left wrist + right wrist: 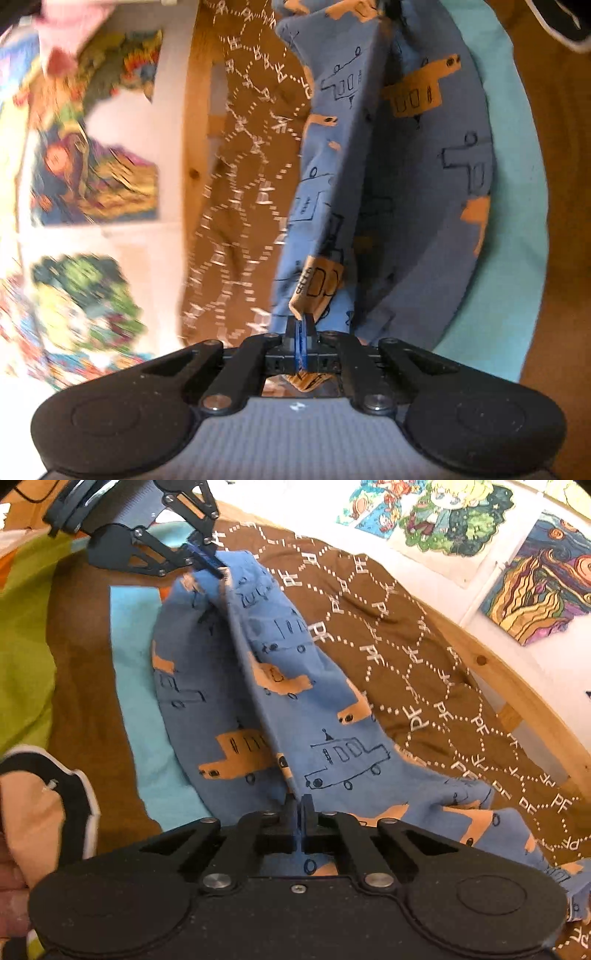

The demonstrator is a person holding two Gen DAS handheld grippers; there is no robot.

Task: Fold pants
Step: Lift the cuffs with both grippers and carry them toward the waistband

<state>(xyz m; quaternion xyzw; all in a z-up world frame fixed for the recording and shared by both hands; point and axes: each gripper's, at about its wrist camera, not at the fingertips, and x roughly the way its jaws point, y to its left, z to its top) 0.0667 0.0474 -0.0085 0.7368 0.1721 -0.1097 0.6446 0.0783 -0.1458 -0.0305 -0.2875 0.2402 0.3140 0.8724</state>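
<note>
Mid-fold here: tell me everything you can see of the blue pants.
The blue pants look like soft knit cotton, printed with orange and outlined vehicles. They are lifted into a ridge along one fold, the rest draping onto the brown patterned blanket and a light blue cloth. The left tool pinches the far end, the right tool the near end, both shut on fabric.

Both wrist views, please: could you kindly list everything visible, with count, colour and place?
pants: one, blue with orange and outlined vehicles, draped on the blanket, lifted along a ridge between both claws
blanket: one, brown with white lettering, under the pants
light blue cloth: one, beneath the pants' near side
wooden rail: one, pale, behind the blanket
posters: several, multicoloured, on the wall
left claw: shut on pants
right claw: shut on pants
</note>
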